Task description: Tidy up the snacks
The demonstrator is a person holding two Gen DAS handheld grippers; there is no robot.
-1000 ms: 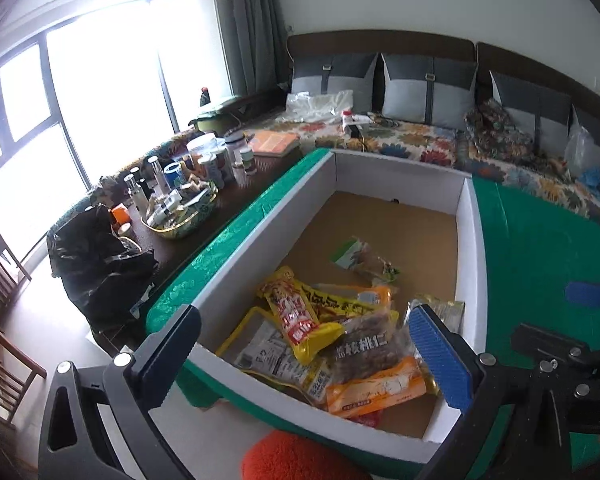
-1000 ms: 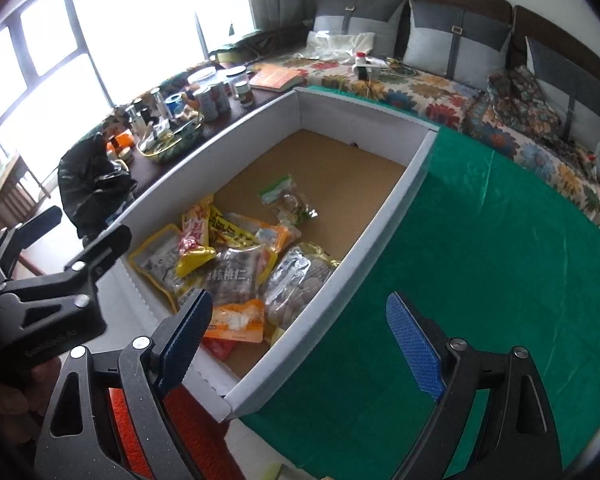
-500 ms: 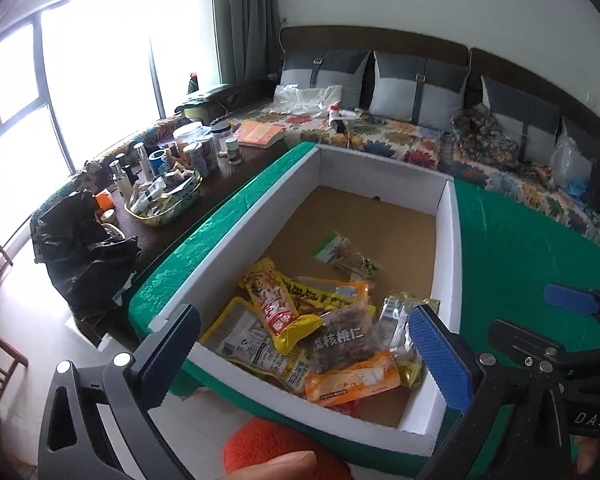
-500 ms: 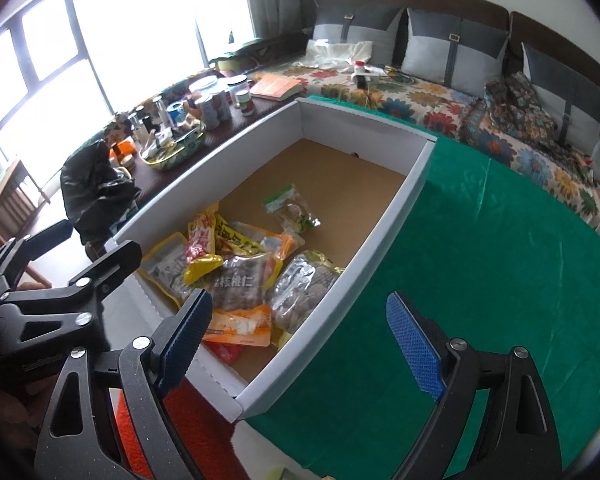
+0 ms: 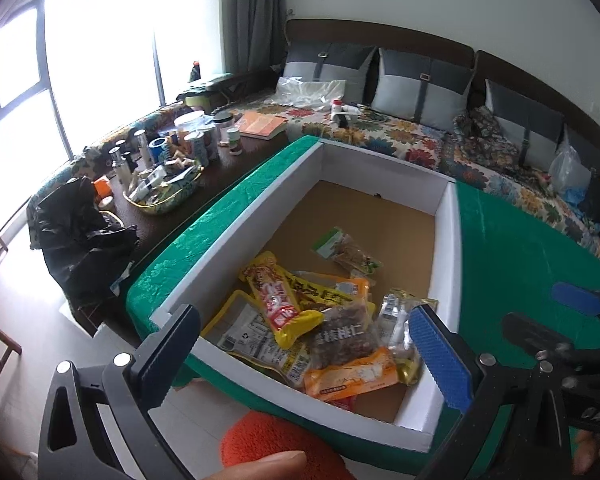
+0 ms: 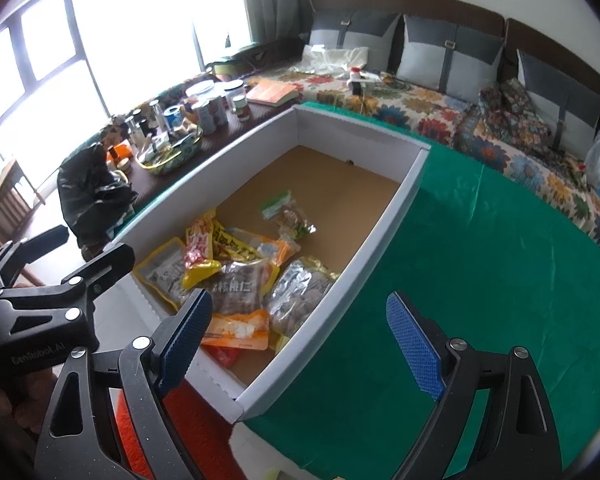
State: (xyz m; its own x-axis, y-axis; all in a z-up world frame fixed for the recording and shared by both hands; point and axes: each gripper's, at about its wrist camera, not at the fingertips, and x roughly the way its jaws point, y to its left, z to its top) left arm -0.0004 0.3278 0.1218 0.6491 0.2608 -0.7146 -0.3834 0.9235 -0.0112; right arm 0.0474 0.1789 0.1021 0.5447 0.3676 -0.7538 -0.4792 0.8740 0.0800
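Left wrist view is showing me, at far left, one black bag (image 5: 80, 236) slumping on the dark side table (image 5: 236, 160), then one patterned bowl (image 5: 166, 196) of small items, a cluster of jars and bottles I cannot count reliably, and one orange book (image 5: 262, 125). Moving right, one white-walled box (image 5: 240, 236) is sitting on the green cloth (image 5: 512, 248), and the snack packets are lying in its near end: I am counting about seven, among them one yellow-and-red packet (image 5: 278, 300), one clear walnut packet (image 5: 346, 336) overlapping one orange packet (image 5: 352, 378), and one green-topped packet (image 5: 344, 248) lying apart farther in. My left gripper (image 5: 302, 346) is hovering over that pile with its jaws spread wide and nothing between them. Right wrist view is showing one silvery packet (image 6: 300, 296) against the box's right wall, and my right gripper (image 6: 300, 332) is hanging over the box's near corner, jaws likewise spread and pinching nothing. Three grey cushions (image 5: 422, 84) are lining the sofa behind.
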